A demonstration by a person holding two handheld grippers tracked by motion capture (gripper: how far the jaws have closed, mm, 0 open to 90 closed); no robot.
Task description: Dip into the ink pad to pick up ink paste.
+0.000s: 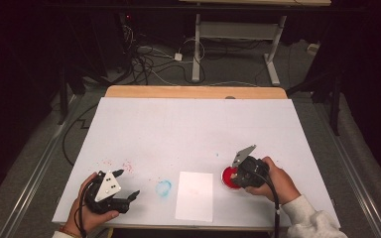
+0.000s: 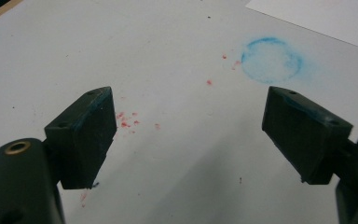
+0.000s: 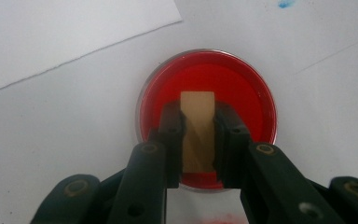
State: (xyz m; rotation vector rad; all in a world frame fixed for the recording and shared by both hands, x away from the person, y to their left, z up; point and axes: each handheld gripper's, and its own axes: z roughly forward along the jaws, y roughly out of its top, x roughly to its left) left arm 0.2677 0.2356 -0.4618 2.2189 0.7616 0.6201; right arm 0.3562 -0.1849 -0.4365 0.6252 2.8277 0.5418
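Left of the sheet of paper (image 1: 194, 196), the left gripper (image 1: 128, 184) rests with jaws wide apart, holding nothing. Right of the paper, the right gripper (image 3: 198, 140) clamps a wooden block (image 3: 197, 130) over the red ink dish (image 3: 247, 93). A blue ring stain (image 1: 163, 188) lies just left of the paper.

Wooden stamp block (image 3: 197, 133): pale, rectangular, upright, clamped between the jaws of the right hand-held gripper (image 3: 198, 140), its lower end down in the ink. Red ink pad (image 3: 242, 93): round, shallow, clear-rimmed dish directly beneath the jaws.
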